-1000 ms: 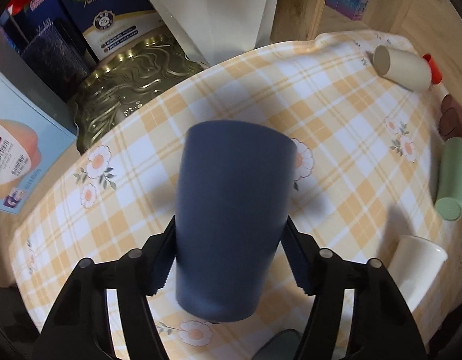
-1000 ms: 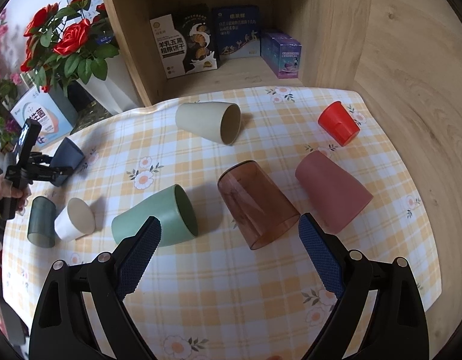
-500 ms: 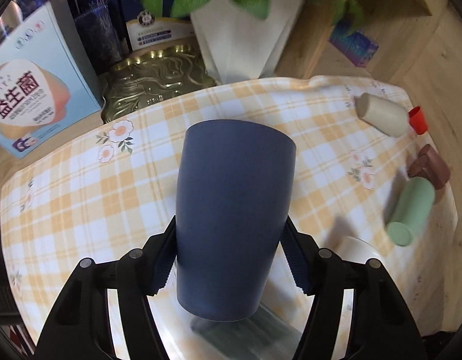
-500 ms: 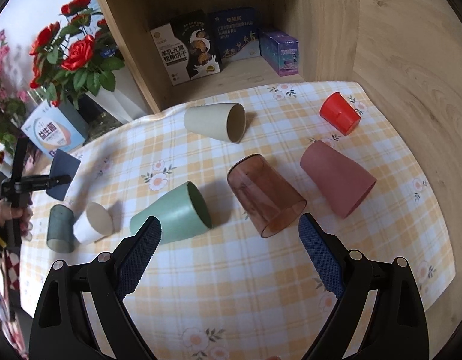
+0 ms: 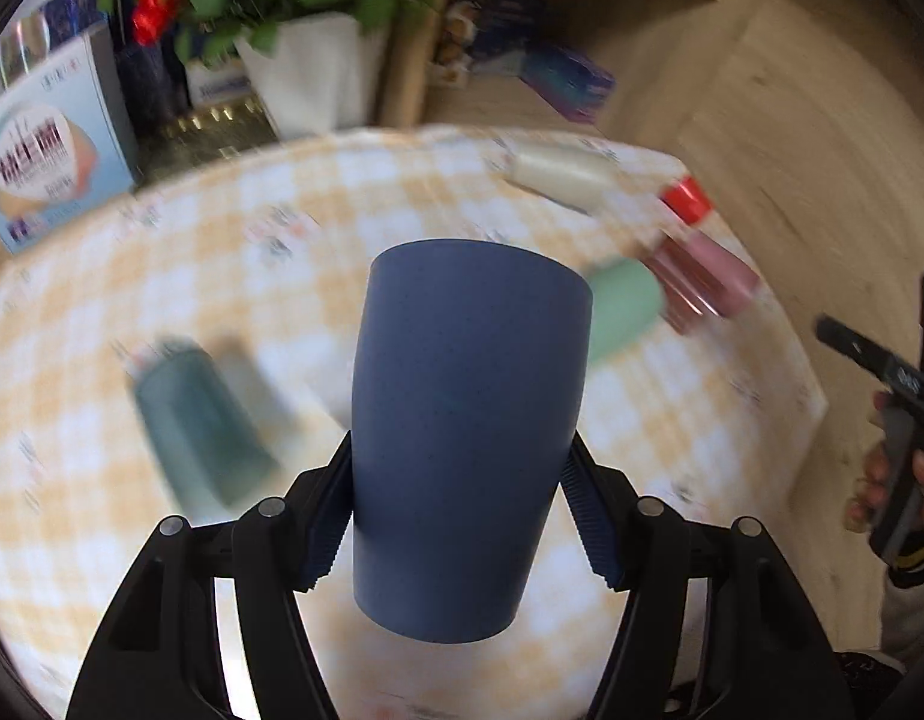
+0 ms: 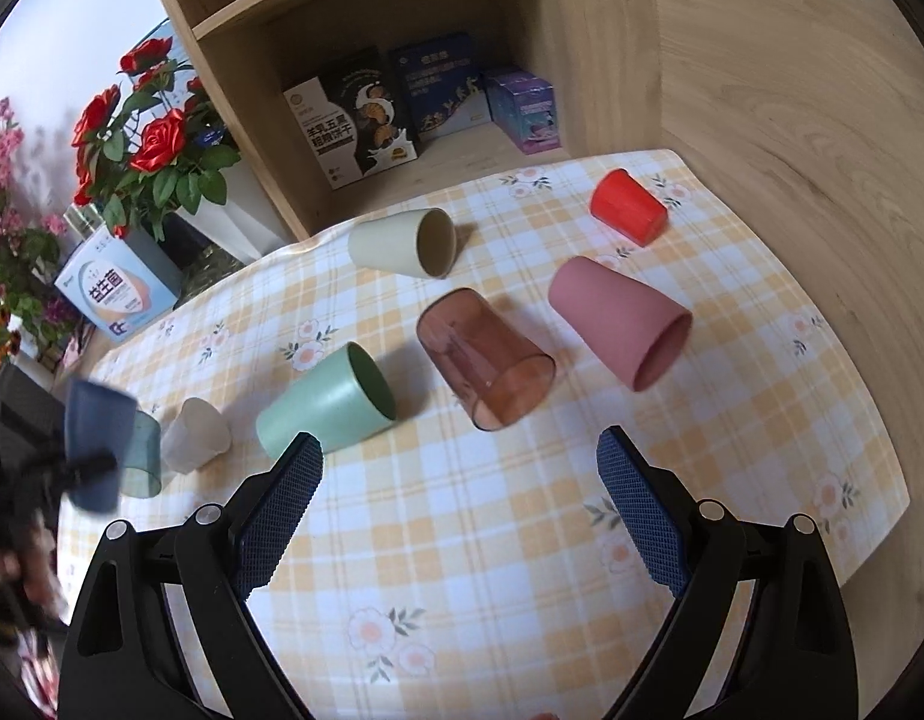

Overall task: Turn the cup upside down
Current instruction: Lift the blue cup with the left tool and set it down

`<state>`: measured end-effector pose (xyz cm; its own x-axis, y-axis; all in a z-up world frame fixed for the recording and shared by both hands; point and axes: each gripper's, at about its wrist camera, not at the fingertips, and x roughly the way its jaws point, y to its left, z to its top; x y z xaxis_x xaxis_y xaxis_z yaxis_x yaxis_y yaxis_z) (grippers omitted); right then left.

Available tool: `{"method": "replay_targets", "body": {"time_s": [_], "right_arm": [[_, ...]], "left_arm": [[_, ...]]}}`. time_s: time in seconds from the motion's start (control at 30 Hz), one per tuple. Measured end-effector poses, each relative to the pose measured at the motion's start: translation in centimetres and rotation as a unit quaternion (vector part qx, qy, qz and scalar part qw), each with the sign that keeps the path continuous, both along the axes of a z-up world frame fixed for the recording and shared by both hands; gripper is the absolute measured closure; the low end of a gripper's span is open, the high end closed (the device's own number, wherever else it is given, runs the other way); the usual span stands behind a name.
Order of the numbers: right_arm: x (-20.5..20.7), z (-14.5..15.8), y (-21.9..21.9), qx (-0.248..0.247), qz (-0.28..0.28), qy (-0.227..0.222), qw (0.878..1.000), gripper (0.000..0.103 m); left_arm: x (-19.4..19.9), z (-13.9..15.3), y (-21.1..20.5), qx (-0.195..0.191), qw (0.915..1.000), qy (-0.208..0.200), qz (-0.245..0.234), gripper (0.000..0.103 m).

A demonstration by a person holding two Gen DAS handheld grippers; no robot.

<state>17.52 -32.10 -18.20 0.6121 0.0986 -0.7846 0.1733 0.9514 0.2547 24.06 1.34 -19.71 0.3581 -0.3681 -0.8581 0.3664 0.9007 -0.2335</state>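
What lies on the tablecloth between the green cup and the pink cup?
In the right wrist view, the translucent brown cup lies on its side between the green cup and the pink cup.

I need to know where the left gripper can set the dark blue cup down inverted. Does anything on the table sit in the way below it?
Partly. The dark blue cup is clamped in the left gripper above the table's left end, where a teal cup and a white cup already stand. The checked tablecloth nearer the camera looks bare.
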Motion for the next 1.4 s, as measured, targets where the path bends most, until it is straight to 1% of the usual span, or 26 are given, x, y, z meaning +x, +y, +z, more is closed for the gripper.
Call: {"method": "replay_targets", "body": {"time_s": [0.07,0.2,0.27,0.33,0.43,0.6,0.73,1.1,1.27,1.4], "right_arm": [[-0.4,-0.1,-0.2,0.002,0.001,-0.001,1.000,0.013],[-1.1,-0.2,-0.2,0.007,0.004,-0.007,1.000,0.013],[-1.4,-0.4,-0.2,0.014,0.006,-0.008,1.000,0.013],[-1.6,-0.6,-0.1,0.014,0.010,-0.005,1.000,0.013],[-1.8,-0.9,-0.3,0.008,0.012,0.000,1.000,0.013],[-2.2,-1.5,-0.7,0.008,0.001,0.004,1.000,0.013],[-2.6,-2.2,-0.6,0.012,0.003,0.012,1.000,0.013],[-2.9,-2.5,-0.2,0.007,0.007,0.018,1.000,0.013],[-2.8,-2.3,0.0,0.004,0.009,0.017,1.000,0.013],[-2.7,-2.1,0.0,0.001,0.009,0.017,1.000,0.013]], "left_arm": [[-1.7,-1.3,-1.3,-0.007,0.9999,0.006,0.006,0.040],[-4.1,-4.2,-3.5,-0.033,0.9980,0.039,0.036,0.040],[-4.8,-5.3,-4.5,-0.039,0.9967,0.050,0.050,0.040],[-5.5,-5.9,-5.7,-0.038,0.9963,0.052,0.056,0.040],[-6.2,-6.2,-6.9,-0.050,0.9947,0.049,0.075,0.040],[-6.8,-7.0,-7.6,-0.036,0.9918,0.045,0.114,0.040],[-6.9,-7.6,-7.3,-0.036,0.9884,0.050,0.139,0.040],[-7.2,-8.8,-6.8,-0.033,0.9833,0.069,0.165,0.040],[-7.3,-9.5,-7.1,-0.035,0.9817,0.086,0.166,0.040],[-7.1,-9.5,-7.7,-0.041,0.9817,0.087,0.164,0.040]]}}
